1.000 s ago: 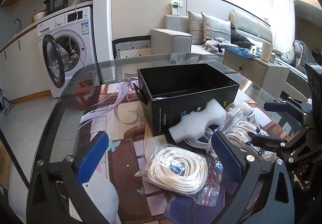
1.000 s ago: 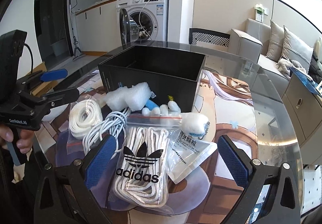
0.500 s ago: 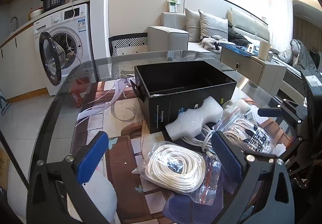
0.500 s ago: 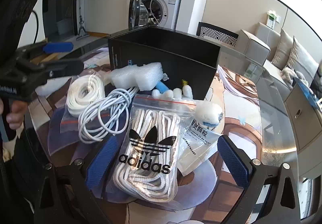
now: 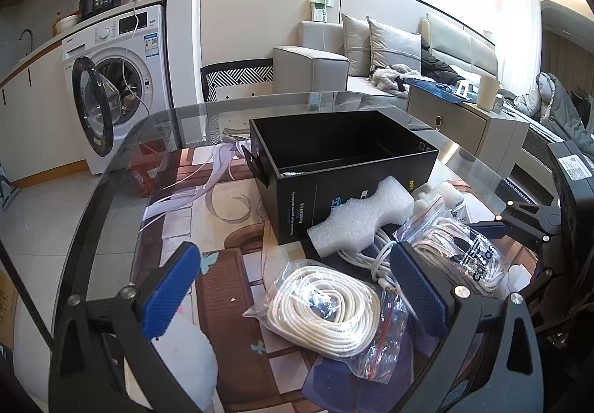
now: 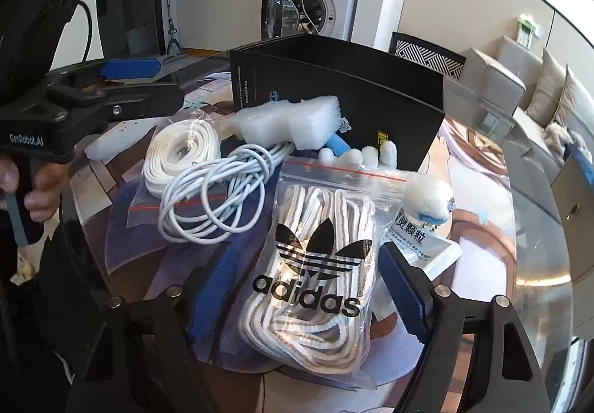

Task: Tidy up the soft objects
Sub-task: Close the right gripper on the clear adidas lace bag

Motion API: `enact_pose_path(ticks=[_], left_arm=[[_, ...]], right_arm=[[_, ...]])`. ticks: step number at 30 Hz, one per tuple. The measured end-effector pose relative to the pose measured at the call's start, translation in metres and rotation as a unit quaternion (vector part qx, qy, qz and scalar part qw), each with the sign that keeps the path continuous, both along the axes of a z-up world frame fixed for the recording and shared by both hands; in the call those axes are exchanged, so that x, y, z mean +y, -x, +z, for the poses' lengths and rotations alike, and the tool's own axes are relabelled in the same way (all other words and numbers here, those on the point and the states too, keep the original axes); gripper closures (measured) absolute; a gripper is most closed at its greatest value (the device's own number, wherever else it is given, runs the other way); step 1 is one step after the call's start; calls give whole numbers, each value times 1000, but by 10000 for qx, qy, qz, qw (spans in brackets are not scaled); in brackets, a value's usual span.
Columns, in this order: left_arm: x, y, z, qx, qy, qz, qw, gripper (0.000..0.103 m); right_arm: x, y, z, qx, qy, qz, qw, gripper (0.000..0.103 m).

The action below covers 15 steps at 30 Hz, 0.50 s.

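A zip bag of white laces with an Adidas logo (image 6: 315,264) lies on the glass table in front of an open black box (image 6: 334,78). My right gripper (image 6: 310,286) straddles that bag; its jaws are closing, with the blue pads (image 6: 219,286) close beside the bag's sides and no clear press. A white foam piece (image 5: 364,216) leans on the black box (image 5: 334,160). My left gripper (image 5: 297,286) hangs open above a bagged coil of white cord (image 5: 326,305), holding nothing.
A loose white cable (image 6: 215,197), a cotton ball (image 6: 427,197), small cotton pieces (image 6: 371,153) and a white sachet (image 6: 419,246) crowd around the laces bag. A person's hand (image 6: 37,190) holds the left gripper's handle. The round table's rim (image 5: 111,182) curves at the left.
The right gripper sank closer to the laces bag and its fingers came inward around it. The left gripper stayed put and wide.
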<state>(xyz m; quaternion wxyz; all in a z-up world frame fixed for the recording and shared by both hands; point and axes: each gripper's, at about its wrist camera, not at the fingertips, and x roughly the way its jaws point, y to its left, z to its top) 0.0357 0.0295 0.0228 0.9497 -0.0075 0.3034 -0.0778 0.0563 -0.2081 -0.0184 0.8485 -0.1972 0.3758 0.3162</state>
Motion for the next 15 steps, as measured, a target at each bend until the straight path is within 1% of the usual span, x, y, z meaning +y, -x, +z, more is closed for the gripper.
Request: enact_pose_path(ticks=[5,7,8,10,12,15], left_arm=[[-1,0,-1,63,70,-73,9999,0],[-2,-1,0,65,76,-92,9999,1],[-3,0,-1,62,59,-96,9999,0],[-3,0,-1,62,47,-112,9999,0],[-4,0,0,63,49,-116,9999,0],[-4,0,0,69,41,-126,9999,0]], right_arm=[[-5,0,0,66,-78,16,9999,30],[-6,1,0,86,-106,24,9999,37],[-8,0,0,91,-116,11,9999,39],[-10,-2,1,89,-140,-24,9999,50],[-13,-5,2,88,-148,-79,9998,54],[-15,-8,4,82,-187,-106,9997,57]])
